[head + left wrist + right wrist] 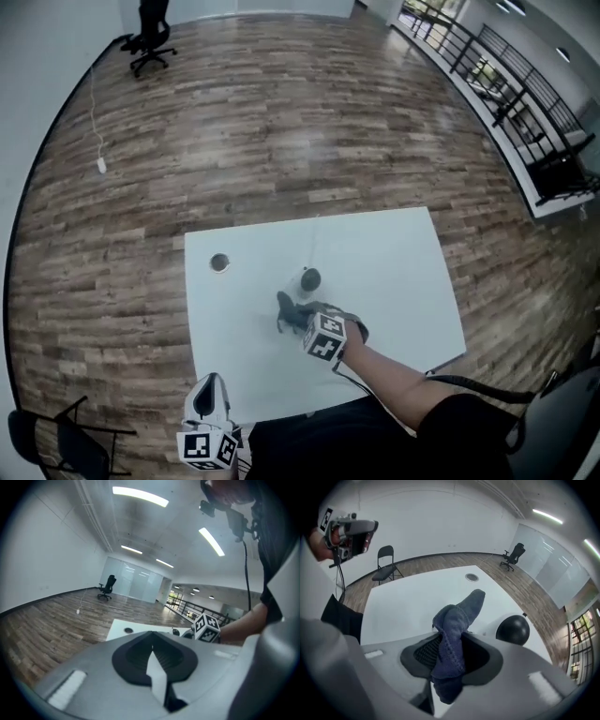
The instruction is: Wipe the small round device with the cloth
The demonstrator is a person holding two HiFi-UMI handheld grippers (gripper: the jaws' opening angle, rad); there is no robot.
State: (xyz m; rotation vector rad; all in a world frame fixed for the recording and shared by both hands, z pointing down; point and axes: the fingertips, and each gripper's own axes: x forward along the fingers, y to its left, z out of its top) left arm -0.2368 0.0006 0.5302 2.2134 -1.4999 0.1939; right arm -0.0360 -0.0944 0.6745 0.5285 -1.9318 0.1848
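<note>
The white table (394,272) is seen steeply from overhead in the head view. It is viewed low and from farther back in the left gripper view, closely downward in the right gripper view; the small round device (513,630) is shared by all.

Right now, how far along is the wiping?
Done: the cloth is clamped in the right gripper. In hand: it hangs close beside the device, not touching it. Left: the whole wipe. The left gripper is shut and empty, at the table's near edge.
</note>
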